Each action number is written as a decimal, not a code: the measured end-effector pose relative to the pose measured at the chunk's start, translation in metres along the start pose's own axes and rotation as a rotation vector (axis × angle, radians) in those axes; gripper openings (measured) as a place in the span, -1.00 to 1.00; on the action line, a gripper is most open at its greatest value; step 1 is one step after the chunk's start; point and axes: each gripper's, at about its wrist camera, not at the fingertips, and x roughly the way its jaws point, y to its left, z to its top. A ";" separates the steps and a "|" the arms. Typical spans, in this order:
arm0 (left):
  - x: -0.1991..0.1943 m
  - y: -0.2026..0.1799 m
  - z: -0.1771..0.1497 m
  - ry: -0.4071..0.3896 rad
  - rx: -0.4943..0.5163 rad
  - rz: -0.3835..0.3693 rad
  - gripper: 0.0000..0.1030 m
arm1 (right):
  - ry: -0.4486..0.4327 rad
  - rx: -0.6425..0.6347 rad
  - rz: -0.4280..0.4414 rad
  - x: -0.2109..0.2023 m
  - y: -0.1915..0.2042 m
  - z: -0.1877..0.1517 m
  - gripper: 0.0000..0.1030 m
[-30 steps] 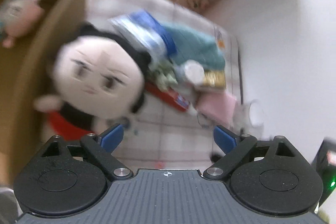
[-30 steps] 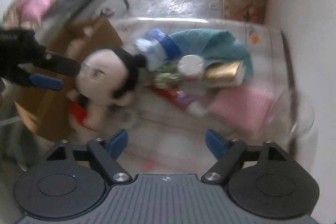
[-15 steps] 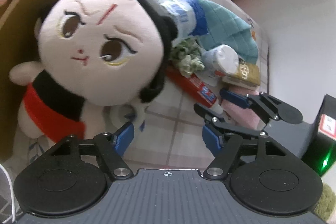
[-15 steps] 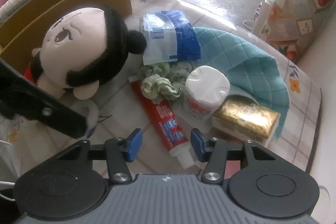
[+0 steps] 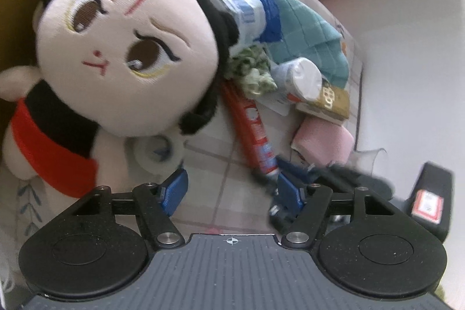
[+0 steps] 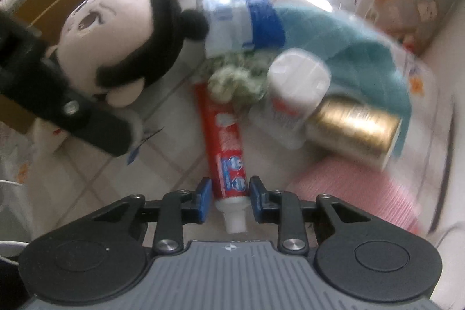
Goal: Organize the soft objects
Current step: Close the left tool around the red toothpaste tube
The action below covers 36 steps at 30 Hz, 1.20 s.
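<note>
Right gripper (image 6: 228, 204) fingers closing around the toothpaste tube (image 6: 225, 144), its cap end between them, long axis running straight ahead; left gripper (image 5: 231, 192) half open, empty, plush doll (image 5: 116, 60) ahead-left.

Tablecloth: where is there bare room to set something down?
Free: the checked tablecloth between the plush doll and the toothpaste tube, just ahead of the left tongs. Crowded: beyond the tube, around the scrunchie, white bottle, gold box and pink cloth.
</note>
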 end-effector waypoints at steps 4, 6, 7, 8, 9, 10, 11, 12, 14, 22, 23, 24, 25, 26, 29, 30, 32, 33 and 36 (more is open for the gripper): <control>0.009 -0.004 -0.003 0.041 0.008 -0.017 0.33 | 0.068 0.130 0.084 -0.002 0.003 -0.029 -0.48; 0.018 -0.007 -0.006 0.072 0.023 -0.010 0.33 | 0.097 0.182 0.125 -0.008 0.010 -0.045 -0.54; 0.022 -0.009 -0.009 0.084 0.029 -0.006 0.33 | 0.111 0.205 0.142 -0.009 0.013 -0.052 -0.56; 0.027 -0.010 -0.011 0.099 0.035 -0.005 0.33 | 0.124 0.228 0.161 -0.011 0.017 -0.059 -0.56; 0.032 -0.012 -0.013 0.115 0.042 0.002 0.33 | 0.139 0.248 0.183 -0.013 0.022 -0.067 -0.57; 0.037 -0.014 -0.015 0.128 0.052 0.010 0.33 | 0.150 0.255 0.194 -0.015 0.026 -0.072 -0.59; 0.041 -0.017 -0.018 0.137 0.067 0.019 0.33 | 0.159 0.254 0.198 -0.017 0.032 -0.077 -0.59; 0.045 -0.020 -0.019 0.142 0.084 0.032 0.33 | 0.159 0.244 0.193 -0.020 0.036 -0.079 -0.59; 0.049 -0.027 -0.021 0.143 0.116 0.049 0.33 | 0.124 0.228 0.163 -0.030 0.041 -0.080 -0.59; 0.035 -0.035 -0.012 0.079 0.118 0.049 0.36 | -0.075 0.152 -0.007 -0.025 0.022 -0.041 0.35; 0.033 -0.035 -0.010 0.071 0.111 0.050 0.37 | -0.076 0.151 -0.004 -0.020 0.019 -0.036 0.32; 0.032 -0.035 -0.009 0.066 0.103 0.049 0.37 | -0.074 0.147 -0.002 -0.013 0.018 -0.032 0.21; 0.031 -0.034 -0.007 0.065 0.096 0.048 0.37 | -0.061 0.143 0.000 -0.006 0.018 -0.031 0.00; 0.031 -0.033 -0.006 0.067 0.088 0.047 0.38 | -0.061 0.143 -0.003 -0.002 0.018 -0.031 -0.02; 0.034 -0.032 -0.004 0.084 0.082 0.051 0.41 | -0.057 0.165 0.019 -0.010 0.020 -0.039 -0.34; 0.037 -0.032 -0.004 0.089 0.083 0.053 0.42 | -0.047 0.183 0.032 -0.012 0.020 -0.042 -0.35; 0.044 -0.033 -0.005 0.105 0.087 0.054 0.45 | -0.019 0.222 0.051 -0.019 0.023 -0.054 -0.36; 0.049 -0.033 -0.006 0.120 0.089 0.052 0.45 | -0.007 0.240 0.058 -0.021 0.024 -0.060 -0.36; 0.066 -0.033 -0.013 0.178 0.092 0.054 0.45 | 0.023 0.288 0.079 -0.031 0.029 -0.077 -0.37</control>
